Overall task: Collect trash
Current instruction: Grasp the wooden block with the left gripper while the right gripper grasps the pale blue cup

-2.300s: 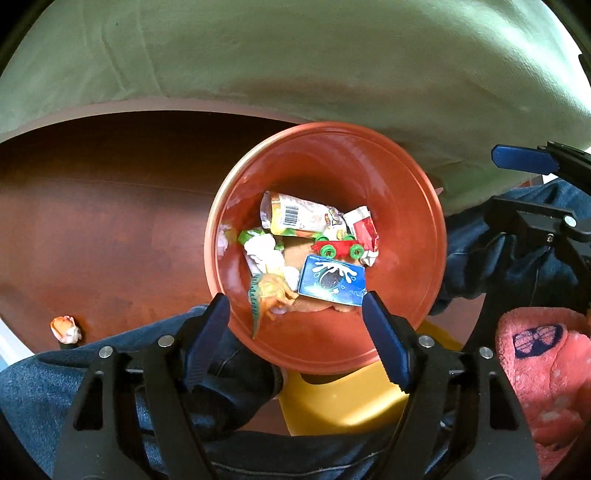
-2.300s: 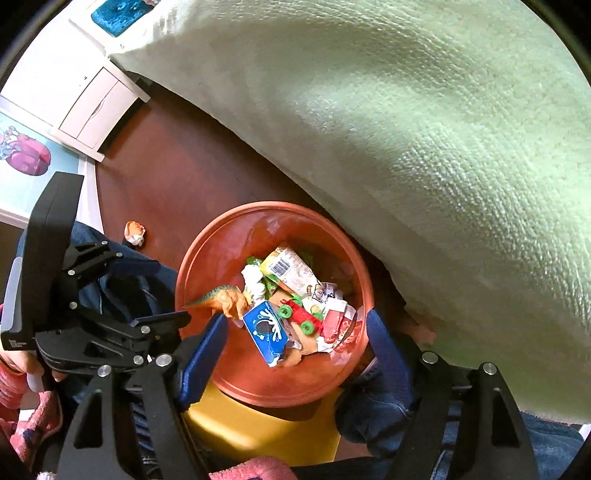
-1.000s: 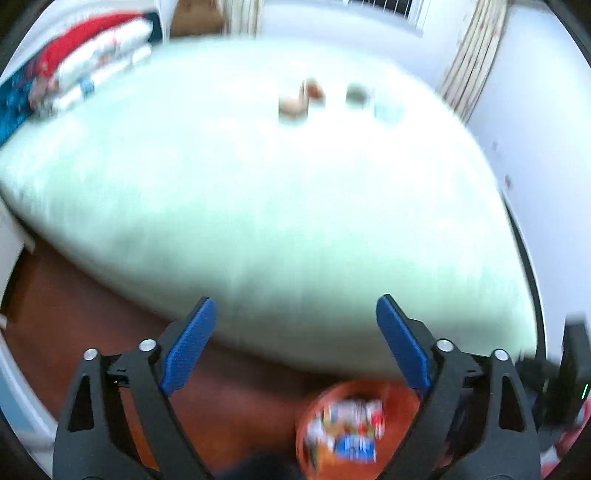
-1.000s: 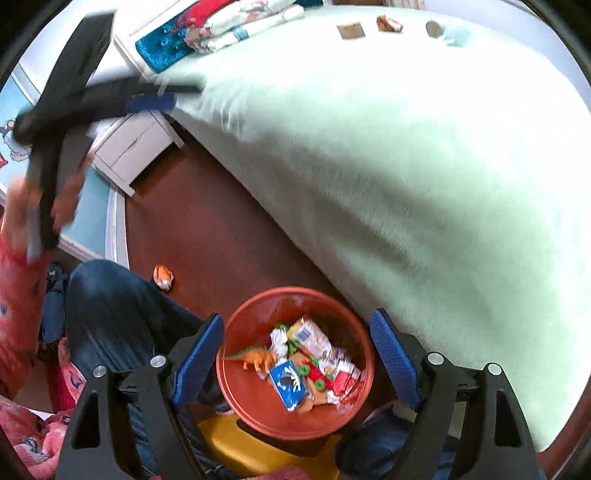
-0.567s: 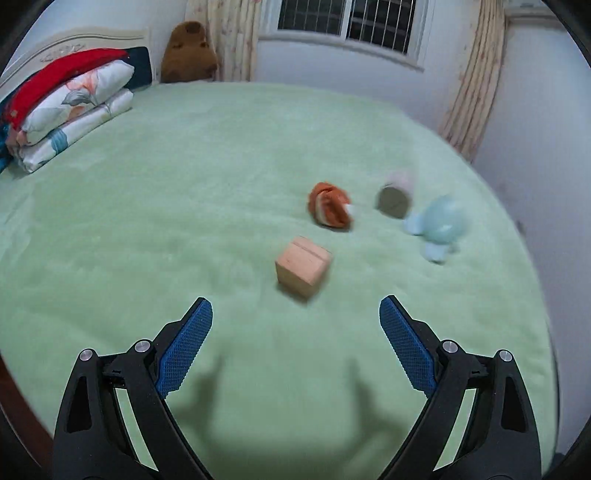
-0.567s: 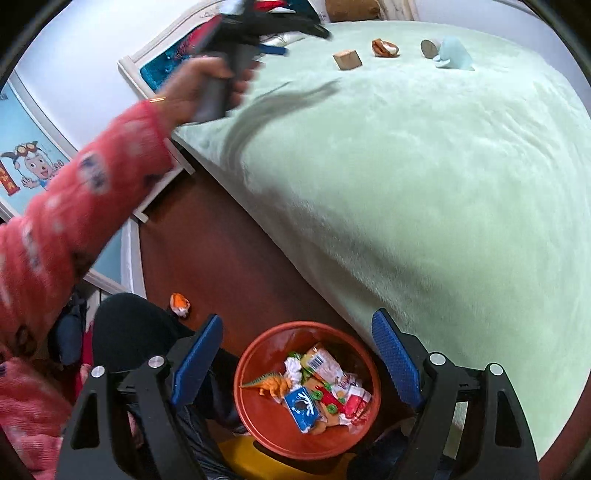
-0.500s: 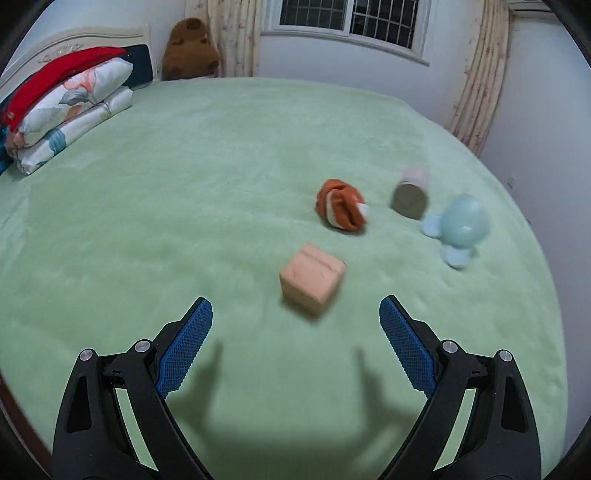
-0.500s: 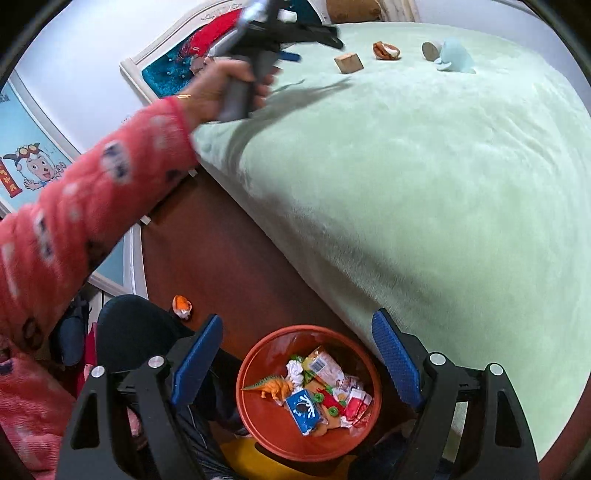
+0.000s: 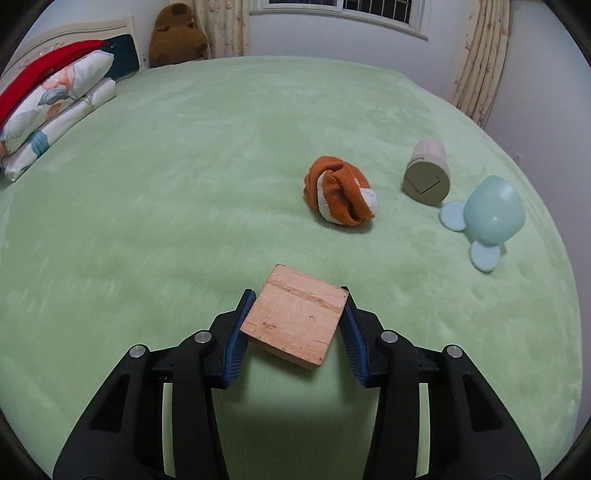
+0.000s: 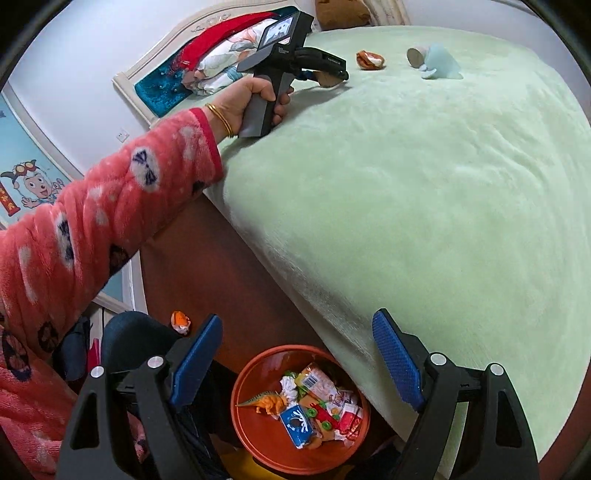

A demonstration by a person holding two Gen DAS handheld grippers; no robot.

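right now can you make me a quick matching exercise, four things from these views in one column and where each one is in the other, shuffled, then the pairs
Things:
1. wooden block
2. rolled orange sock
3. toy dinosaur
4. brown plush toy

Places:
A. in the orange bin
B. by the window, at the bed's far edge
C. between the closing jaws of the left gripper
D. lying free on the green bedspread

Pairs: 1-C, 2-D, 3-A, 4-B

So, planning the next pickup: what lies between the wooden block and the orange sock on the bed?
Only bare green blanket separates wooden block from orange sock, per the left wrist view.
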